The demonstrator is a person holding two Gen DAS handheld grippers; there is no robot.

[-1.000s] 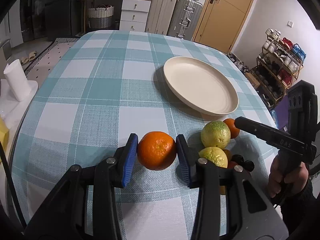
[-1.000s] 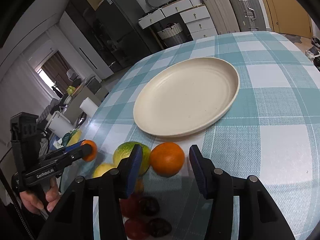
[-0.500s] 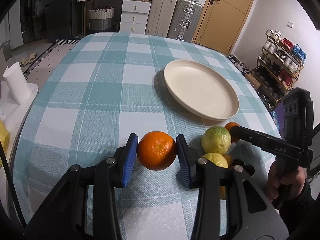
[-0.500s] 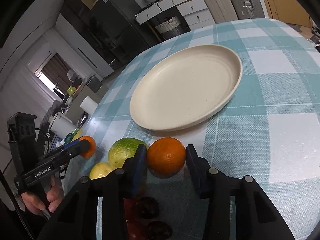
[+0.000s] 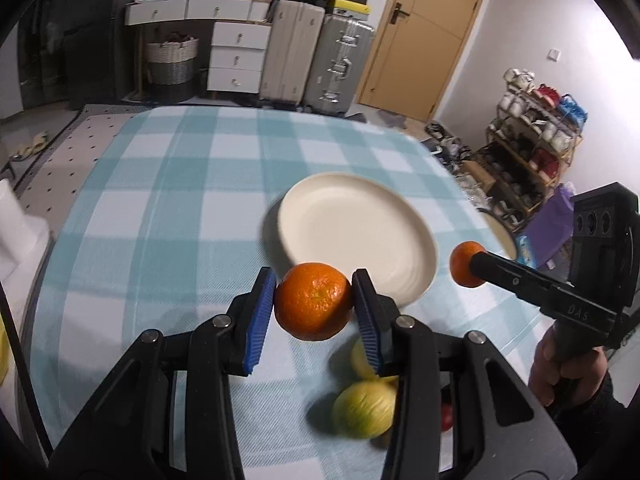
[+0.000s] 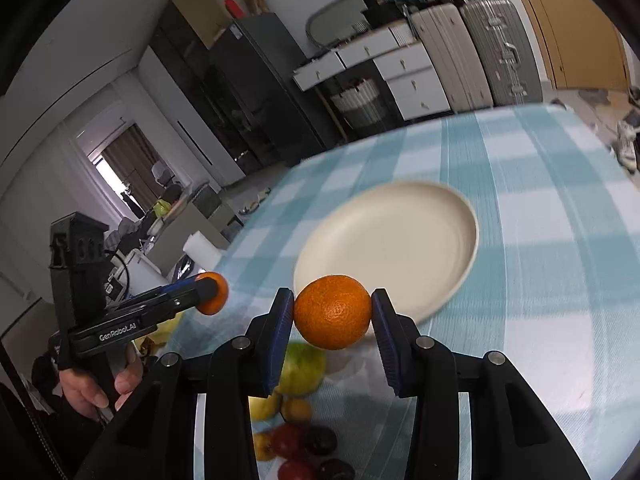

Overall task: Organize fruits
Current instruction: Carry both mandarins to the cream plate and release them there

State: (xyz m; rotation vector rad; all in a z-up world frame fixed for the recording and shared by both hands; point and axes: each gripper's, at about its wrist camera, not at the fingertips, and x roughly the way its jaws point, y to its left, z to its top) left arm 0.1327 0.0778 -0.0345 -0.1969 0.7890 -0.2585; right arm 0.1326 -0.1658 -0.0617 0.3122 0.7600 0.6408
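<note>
My left gripper point(image 5: 314, 307) is shut on an orange point(image 5: 313, 306) and holds it in the air above the checked tablecloth, near the front rim of the cream plate point(image 5: 356, 232). My right gripper point(image 6: 333, 312) is shut on a second orange point(image 6: 333, 311), also lifted, just before the plate point(image 6: 388, 240). Each gripper shows in the other's view with its orange: the right one point(image 5: 464, 270) and the left one point(image 6: 214, 293). Yellow-green citrus fruits point(image 5: 362, 410) point(image 6: 300, 368) lie on the table below.
Small red and dark fruits point(image 6: 308, 448) lie near the table's front edge. A white paper roll point(image 6: 202, 248) stands off the table to the left. Suitcases point(image 5: 316, 68) and drawers stand behind the table. A shoe rack point(image 5: 536, 144) stands at the right.
Both grippers have risen off the table with their oranges. The right gripper closed on its orange about half a second ago. The plate now sits farther below and ahead.
</note>
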